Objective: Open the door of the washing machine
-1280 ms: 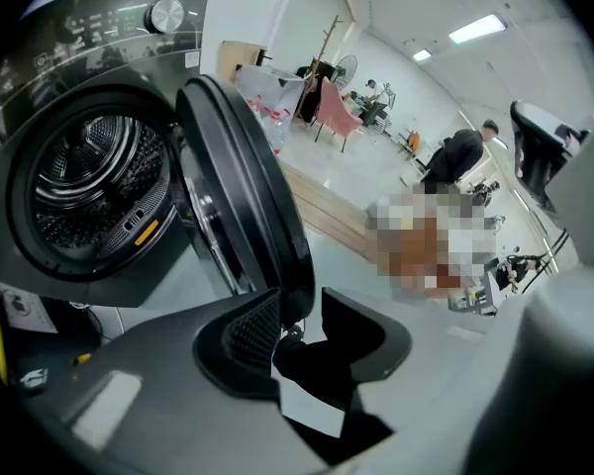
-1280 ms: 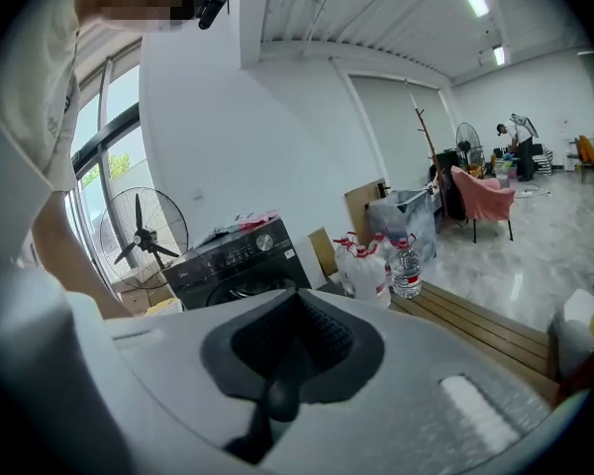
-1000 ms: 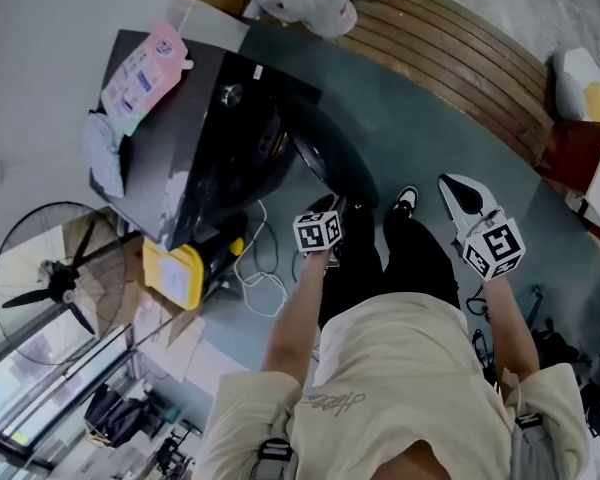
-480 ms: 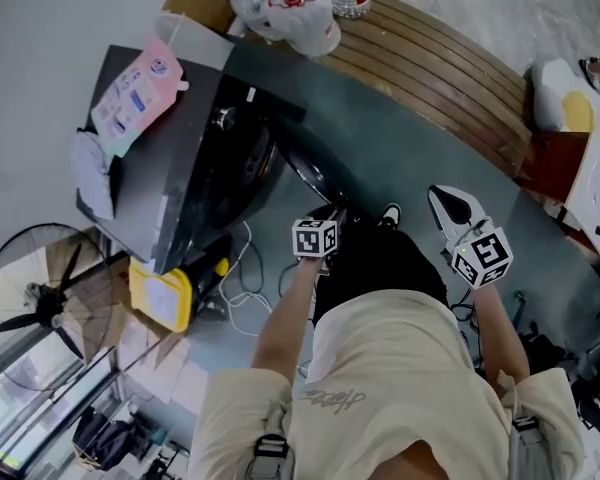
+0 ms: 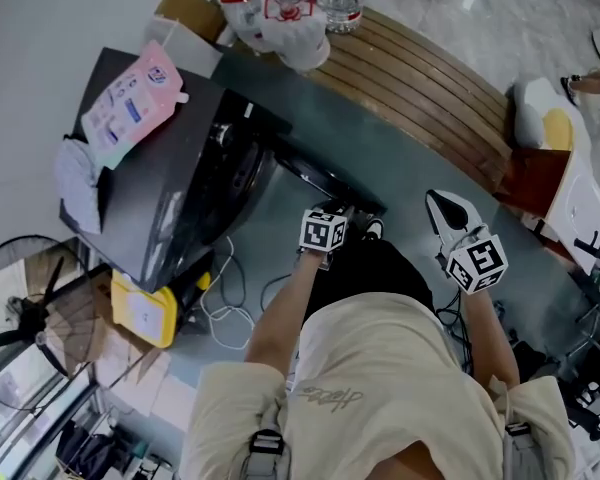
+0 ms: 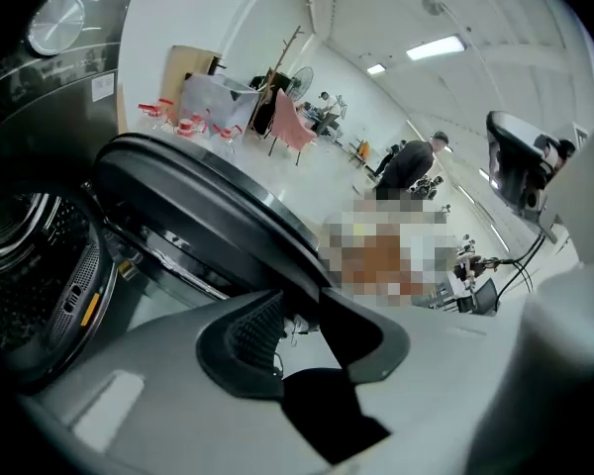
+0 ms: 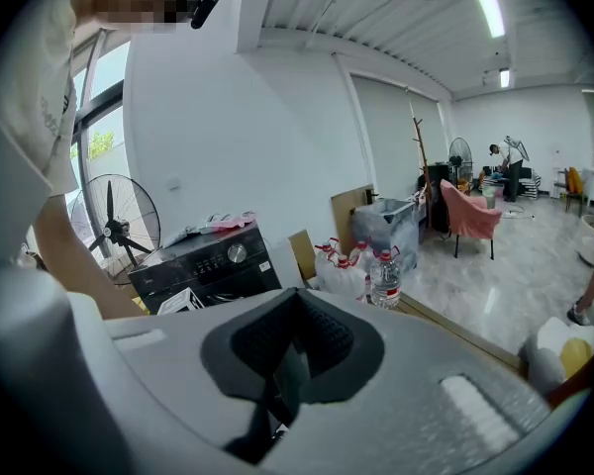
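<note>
The door (image 5: 325, 178) has swung wider: effectively open. Your left gripper (image 5: 338, 213) straddles its rim, jaws wide but just narrowing; your right gripper (image 5: 445, 208) is closed, empty.

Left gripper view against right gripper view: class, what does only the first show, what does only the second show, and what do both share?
Only the left gripper view shows the door swung open and the drum behind it. Only the right gripper view shows the standing fan by the window and the pink pouch lying on top of the machine. Both show the washing machine, the water bottles and the pink chair.
</note>
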Demonstrator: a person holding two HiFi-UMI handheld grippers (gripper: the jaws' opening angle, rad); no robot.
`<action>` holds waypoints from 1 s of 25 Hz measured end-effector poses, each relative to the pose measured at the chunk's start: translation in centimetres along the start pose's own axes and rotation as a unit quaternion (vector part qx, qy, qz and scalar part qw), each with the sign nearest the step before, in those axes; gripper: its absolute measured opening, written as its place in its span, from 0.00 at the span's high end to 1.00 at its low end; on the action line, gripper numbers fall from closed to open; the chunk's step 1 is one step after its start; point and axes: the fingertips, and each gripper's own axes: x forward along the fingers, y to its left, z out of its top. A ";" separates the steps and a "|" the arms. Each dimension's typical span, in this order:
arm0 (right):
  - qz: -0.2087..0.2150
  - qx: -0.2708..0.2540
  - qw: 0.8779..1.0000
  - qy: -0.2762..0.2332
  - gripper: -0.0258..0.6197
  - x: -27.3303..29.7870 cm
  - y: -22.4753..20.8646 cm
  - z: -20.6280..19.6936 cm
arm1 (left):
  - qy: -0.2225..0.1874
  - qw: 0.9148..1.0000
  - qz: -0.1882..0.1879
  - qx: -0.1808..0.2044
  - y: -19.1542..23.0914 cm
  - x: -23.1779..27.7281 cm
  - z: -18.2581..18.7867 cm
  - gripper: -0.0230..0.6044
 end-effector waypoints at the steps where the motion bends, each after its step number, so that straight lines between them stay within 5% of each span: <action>1: -0.004 -0.001 1.000 0.001 0.96 0.1 0.0 0.1 | -0.003 1.000 -0.003 0.001 0.2 0.0 0.6 0.75; 15: -0.045 -0.011 0.999 0.013 0.96 2.2 -0.1 1.9 | -0.003 0.998 -0.063 0.025 -0.8 2.3 6.1 0.75; 25: -0.019 -0.021 0.999 0.021 0.96 4.8 -2.2 3.7 | -0.015 0.998 -0.055 0.014 0.3 3.2 9.8 0.77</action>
